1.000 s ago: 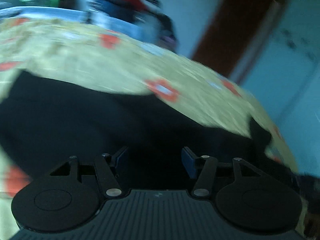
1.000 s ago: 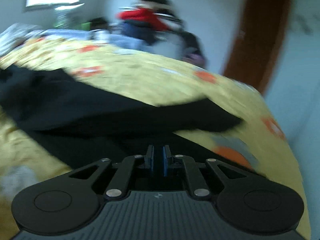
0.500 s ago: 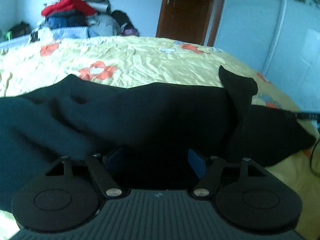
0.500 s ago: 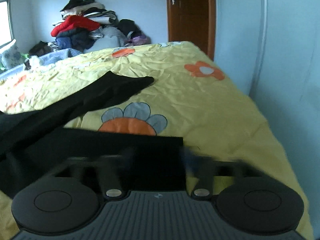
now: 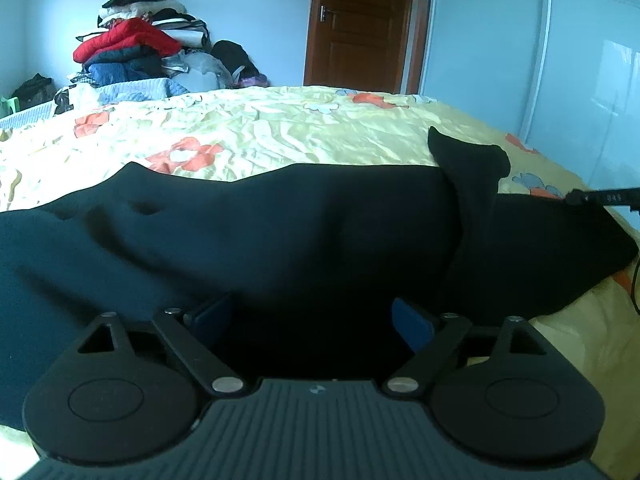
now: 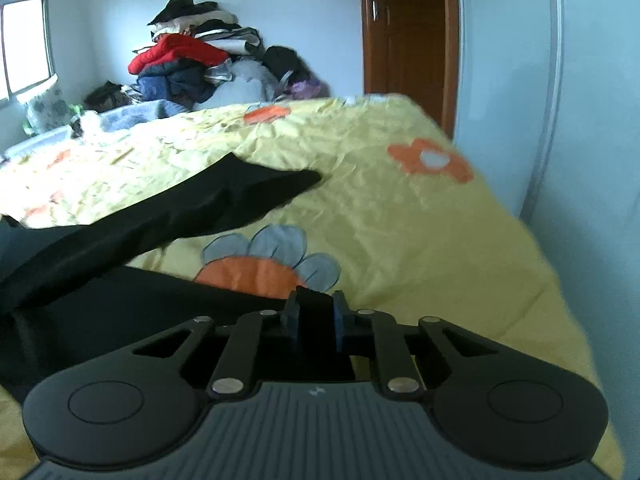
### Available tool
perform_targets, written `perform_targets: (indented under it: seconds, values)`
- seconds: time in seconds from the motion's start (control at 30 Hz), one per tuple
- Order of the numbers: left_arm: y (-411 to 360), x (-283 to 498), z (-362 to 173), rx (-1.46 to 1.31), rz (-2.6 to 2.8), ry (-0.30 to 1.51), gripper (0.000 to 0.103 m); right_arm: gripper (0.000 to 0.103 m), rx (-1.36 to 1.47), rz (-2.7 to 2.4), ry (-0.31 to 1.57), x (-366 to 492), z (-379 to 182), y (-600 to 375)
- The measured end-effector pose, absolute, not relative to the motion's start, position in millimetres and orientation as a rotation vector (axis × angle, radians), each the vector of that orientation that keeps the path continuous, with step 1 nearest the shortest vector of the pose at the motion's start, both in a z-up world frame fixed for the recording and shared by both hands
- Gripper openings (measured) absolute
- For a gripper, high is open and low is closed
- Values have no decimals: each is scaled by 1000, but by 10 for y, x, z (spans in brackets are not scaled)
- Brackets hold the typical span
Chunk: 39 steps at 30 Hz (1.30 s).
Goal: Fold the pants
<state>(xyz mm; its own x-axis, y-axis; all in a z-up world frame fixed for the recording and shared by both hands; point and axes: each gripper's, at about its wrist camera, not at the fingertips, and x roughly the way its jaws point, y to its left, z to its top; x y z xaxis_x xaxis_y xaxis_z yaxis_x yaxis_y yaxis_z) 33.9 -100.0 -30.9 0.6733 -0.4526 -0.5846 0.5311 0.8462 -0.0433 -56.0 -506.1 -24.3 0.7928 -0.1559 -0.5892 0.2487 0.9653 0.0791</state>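
Black pants [image 5: 304, 224] lie spread across the yellow flowered bedspread [image 5: 280, 132], with one leg end folded up at the right [image 5: 472, 164]. My left gripper [image 5: 310, 316] hovers low over the near part of the cloth; its jaws are opening wide, the blue pads [image 5: 412, 322] stand clear, and the dark fabric lies beneath them. In the right wrist view one pant leg [image 6: 208, 204] runs away to the left. My right gripper [image 6: 316, 316] is at the pants' near edge [image 6: 132, 304], its jaws closing, with a black corner of cloth pinched between the pads.
A heap of clothes [image 5: 136, 48] is piled against the far wall beyond the bed. A brown door [image 5: 360, 24] stands behind, and a pale wardrobe front [image 6: 592, 92] runs close along the bed's right edge. A black lettered bar [image 5: 600, 197] pokes in from the right.
Both views swung from a blurred sweep to a steady look across the bed. The left jaws spread wider. The right jaws went from shut to wide, then closed on the pants' edge.
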Motion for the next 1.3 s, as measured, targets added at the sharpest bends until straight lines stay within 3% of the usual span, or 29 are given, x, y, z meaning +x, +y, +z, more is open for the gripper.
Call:
perform_targets:
  seconds: [0.13,0.2,0.4,0.43,0.53,0.8,1.0,1.2,1.23,1.3]
  values:
    - [-1005,339,-318,143,-563,624,94,18,122,-227,651,-421,-294,-5059]
    - [-1008,340,-322,145,-567,625,95,31,89,-293,653,-423,-240,-5038]
    - [-1022,360,-327,149,-579,631,98,35,156,-246,622,-711,-78,-4867]
    - [-1022,362,-329,149,-580,631,99,46,156,-222,673,-693,-140,-4833]
    - [-1010,360,-331,141,-585,631,99,54,142,-256,702,-644,-235,-4793]
    - [-988,367,-330,120,-598,632,100,54,335,-165,538,234,205,-4753]
    - [-950,377,-327,86,-610,631,100,54,322,-198,678,1455,34,-4634]
    - [-923,389,-323,60,-618,629,100,54,278,-284,766,1945,-193,-4598]
    - [-915,394,-323,52,-621,629,100,53,232,-287,782,1983,-201,-4566]
    - [-893,405,-322,36,-626,629,100,38,178,-293,800,1989,-194,-4532]
